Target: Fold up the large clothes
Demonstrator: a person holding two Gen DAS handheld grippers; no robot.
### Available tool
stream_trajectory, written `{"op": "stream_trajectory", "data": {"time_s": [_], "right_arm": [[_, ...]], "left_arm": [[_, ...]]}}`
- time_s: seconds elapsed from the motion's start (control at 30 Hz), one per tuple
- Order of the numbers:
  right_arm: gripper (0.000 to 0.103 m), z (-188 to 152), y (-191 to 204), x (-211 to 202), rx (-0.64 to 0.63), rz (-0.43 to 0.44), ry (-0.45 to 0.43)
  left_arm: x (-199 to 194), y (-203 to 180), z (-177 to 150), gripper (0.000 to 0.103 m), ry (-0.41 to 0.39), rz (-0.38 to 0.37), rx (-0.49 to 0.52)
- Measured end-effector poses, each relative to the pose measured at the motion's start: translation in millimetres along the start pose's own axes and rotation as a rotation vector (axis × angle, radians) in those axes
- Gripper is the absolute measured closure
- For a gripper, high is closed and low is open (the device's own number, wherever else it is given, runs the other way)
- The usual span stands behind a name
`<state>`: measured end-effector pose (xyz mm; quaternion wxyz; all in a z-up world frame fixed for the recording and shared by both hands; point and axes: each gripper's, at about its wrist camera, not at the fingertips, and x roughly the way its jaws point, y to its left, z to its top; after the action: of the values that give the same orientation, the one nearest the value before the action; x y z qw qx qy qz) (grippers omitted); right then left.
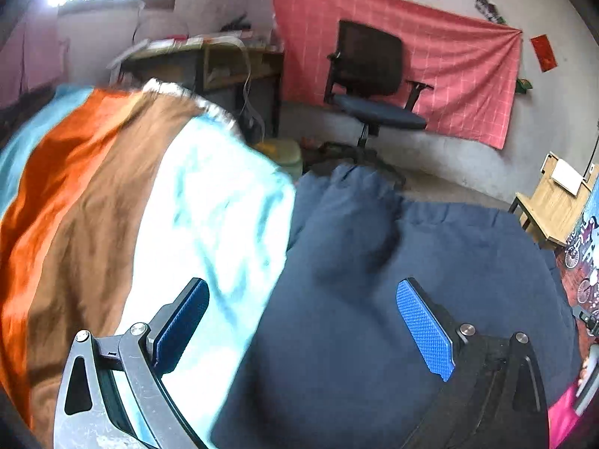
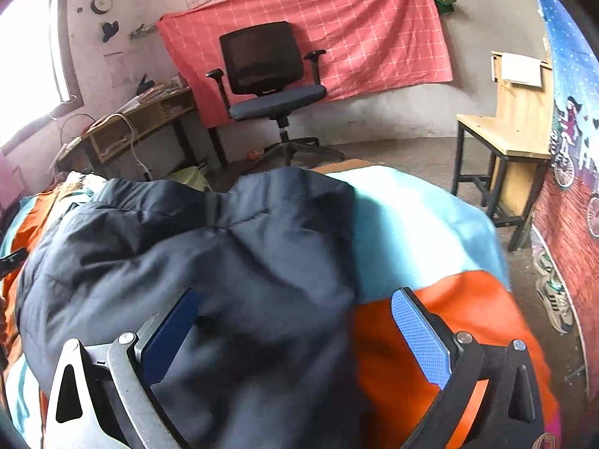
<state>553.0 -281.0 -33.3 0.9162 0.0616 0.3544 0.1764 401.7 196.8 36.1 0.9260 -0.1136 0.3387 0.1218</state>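
Note:
A large dark navy garment (image 1: pixel 393 284) lies bunched on a bed covered by a striped sheet (image 1: pixel 93 194) in orange, brown, white and light blue. My left gripper (image 1: pixel 303 321) is open and empty, hovering over the garment's left edge where it meets the sheet. In the right wrist view the navy garment (image 2: pixel 209 262) fills the left and middle, and the sheet (image 2: pixel 430 232) shows to its right. My right gripper (image 2: pixel 295 333) is open and empty above the garment's right edge.
A black office chair (image 2: pixel 269 78) stands before a pink checked cloth on the far wall (image 2: pixel 318 30). A cluttered desk (image 2: pixel 142 119) is at the left, a wooden table (image 2: pixel 509 138) at the right. Sneakers (image 2: pixel 554 295) lie on the floor by a patterned hanging.

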Motion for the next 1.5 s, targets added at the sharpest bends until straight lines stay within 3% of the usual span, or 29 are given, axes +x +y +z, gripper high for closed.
{"op": "stream_trajectory", "data": {"time_s": [0.27,0.5,0.67,0.8,0.9,0.97,1.13,1.27,1.4,1.5], "right_arm": [[0.000,-11.2,-37.3,7.5,0.085,0.090,0.114],[0.000,-26.5,-53.1,20.6,0.175,0.178,0.180],[0.000,-20.4,-61.2,32.8,0.194,0.215,0.229],[0.000,-5.4,-56.8,41.6,0.138,0.170,0.231],[0.000,-3.2,-58.7,56.1,0.190,0.204,0.222],[0.000,-10.7,-61.7,64.1,0.246,0.243,0.208],[0.000,-18.8,-63.4,56.9,0.243,0.340,0.144],[0.000,-19.9,-46.8,53.9,0.169,0.468,0.160],[0.000,-20.4,-46.6,76.1,0.203,0.436,0.272],[0.000,-21.6,-46.5,76.9,0.206,0.425,0.276]], "left_arm": [[16.7,41.2,-1.7,0.005,0.166,-0.150,-0.112],[28.6,40.4,3.3,0.005,0.238,-0.226,-0.082],[41.4,27.1,18.4,0.005,0.209,-0.192,-0.024],[61.7,14.0,24.6,0.005,0.218,-0.192,0.059],[77.1,7.1,22.1,0.004,0.250,-0.213,0.084],[84.9,10.5,18.3,0.003,0.256,-0.243,0.060],[105.5,36.2,8.3,0.001,0.298,-0.350,-0.084],[110.3,41.0,5.2,0.001,0.286,-0.372,-0.087],[114.1,44.7,5.0,0.001,0.277,-0.374,-0.101],[116.5,45.6,5.7,0.001,0.289,-0.378,-0.115]]}}
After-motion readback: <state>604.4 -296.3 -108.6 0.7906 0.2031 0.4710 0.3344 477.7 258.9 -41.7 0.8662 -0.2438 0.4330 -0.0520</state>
